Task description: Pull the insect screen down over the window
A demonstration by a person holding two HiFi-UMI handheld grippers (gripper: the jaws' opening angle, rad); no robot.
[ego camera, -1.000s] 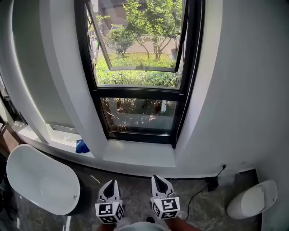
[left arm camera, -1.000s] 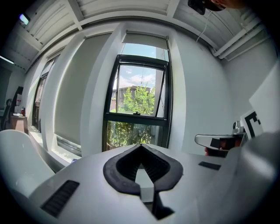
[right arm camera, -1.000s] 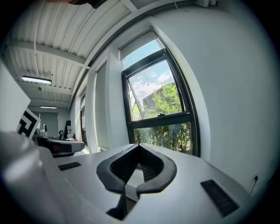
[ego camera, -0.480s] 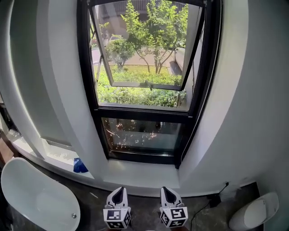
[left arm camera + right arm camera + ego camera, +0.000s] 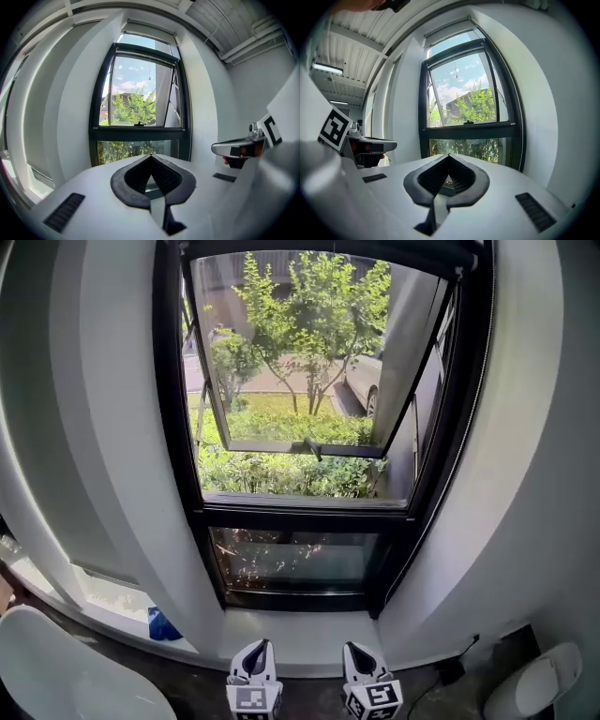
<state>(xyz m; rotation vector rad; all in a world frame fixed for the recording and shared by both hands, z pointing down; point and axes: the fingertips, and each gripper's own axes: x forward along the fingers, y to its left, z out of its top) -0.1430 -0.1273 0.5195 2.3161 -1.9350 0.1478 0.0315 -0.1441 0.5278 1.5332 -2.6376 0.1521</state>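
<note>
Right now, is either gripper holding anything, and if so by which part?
Nothing is held. The left gripper and the right gripper both have their jaws together and empty, low in front of the window, not touching it.

The head view's bottom edge cuts off the left gripper [image 5: 260, 649], the right gripper [image 5: 355, 651], the bathtub [image 5: 56, 676] and a white fixture [image 5: 536, 681]. A small blue object [image 5: 161, 624] is too small to identify.
</note>
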